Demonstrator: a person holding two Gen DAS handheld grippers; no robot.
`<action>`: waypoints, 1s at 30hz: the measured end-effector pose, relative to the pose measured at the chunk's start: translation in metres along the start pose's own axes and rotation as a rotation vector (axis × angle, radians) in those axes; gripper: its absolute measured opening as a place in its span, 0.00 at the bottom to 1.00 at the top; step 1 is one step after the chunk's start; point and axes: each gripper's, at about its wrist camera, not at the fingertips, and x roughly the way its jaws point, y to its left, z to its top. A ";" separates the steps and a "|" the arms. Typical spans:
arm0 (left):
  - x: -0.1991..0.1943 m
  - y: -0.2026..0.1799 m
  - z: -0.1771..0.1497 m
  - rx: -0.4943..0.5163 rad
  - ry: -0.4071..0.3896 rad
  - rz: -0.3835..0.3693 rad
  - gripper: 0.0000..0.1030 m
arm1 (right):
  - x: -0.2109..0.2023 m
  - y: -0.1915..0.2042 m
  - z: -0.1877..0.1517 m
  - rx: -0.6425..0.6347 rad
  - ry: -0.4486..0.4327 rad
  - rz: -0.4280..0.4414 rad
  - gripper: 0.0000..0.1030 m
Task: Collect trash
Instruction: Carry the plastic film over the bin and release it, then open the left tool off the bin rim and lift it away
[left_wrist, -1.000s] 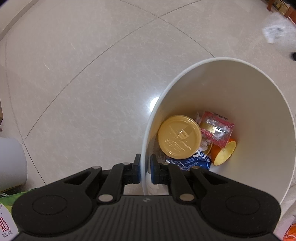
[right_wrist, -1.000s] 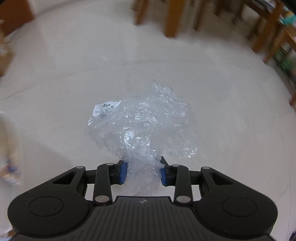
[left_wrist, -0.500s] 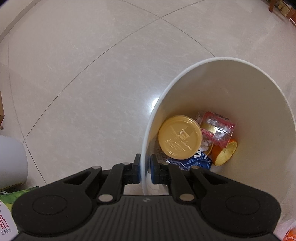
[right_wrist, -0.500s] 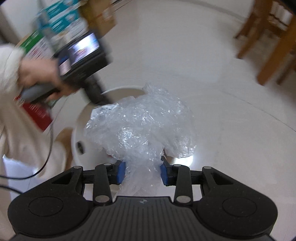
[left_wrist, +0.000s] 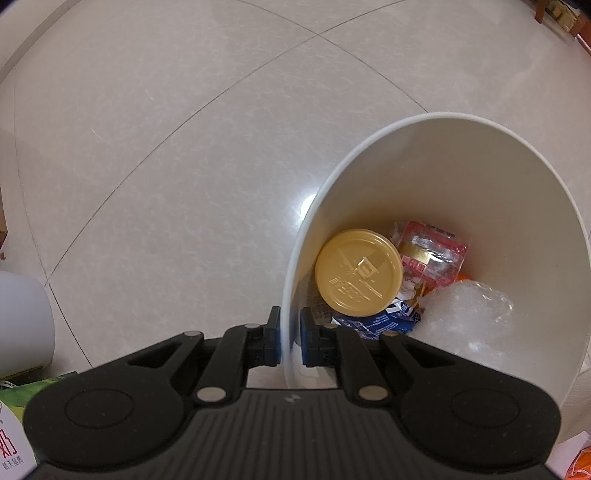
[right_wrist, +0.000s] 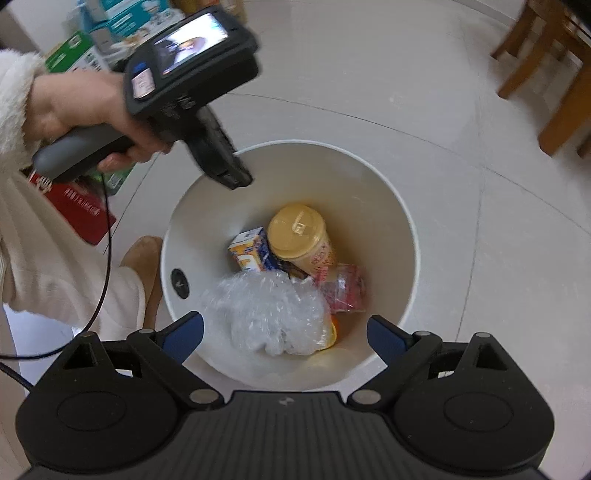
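Over the bin (right_wrist: 399, 229): right tool (right_wrist: 284, 334) points down into it, jaws opening, wide apart, nothing between the pads. One crumpled clear plastic bag (right_wrist: 266, 314) lies inside the bin below the tool, on top of the other trash, clear of both fingers.

Bin count, right view: one gold-lidded cup (right_wrist: 301, 240) on its side, one blue carton (right_wrist: 253, 254), one red wrapper (right_wrist: 343, 290), one orange item (right_wrist: 332, 332) mostly hidden under the bag. Five pieces visible in total. Left view shows the same set: lid (left_wrist: 358, 272), wrapper (left_wrist: 432, 258), carton (left_wrist: 376, 323), bag (left_wrist: 465, 317); of the orange item only a sliver shows.

Left tool (left_wrist: 290, 336) is clamped on the bin rim (left_wrist: 288, 295), one finger outside the wall, one inside, tool pointing straight down. One hand (right_wrist: 85, 110) with a white fleece sleeve grips its handle.

Bin stands on a tiled floor (left_wrist: 166, 166). Several boxes (right_wrist: 74, 51) stand behind the hand, one red box (right_wrist: 77, 210) below it. Wooden chair legs (right_wrist: 546, 81) at top right; count unclear.
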 end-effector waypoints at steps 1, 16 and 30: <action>0.000 0.000 0.000 0.000 0.000 0.000 0.07 | -0.001 -0.001 0.000 0.016 0.006 -0.015 0.96; -0.007 -0.002 -0.002 -0.006 -0.025 -0.003 0.33 | -0.004 -0.009 -0.011 0.325 -0.029 -0.098 1.00; -0.031 -0.007 -0.014 -0.020 -0.107 0.063 0.87 | 0.026 -0.011 -0.024 0.475 0.059 -0.194 1.00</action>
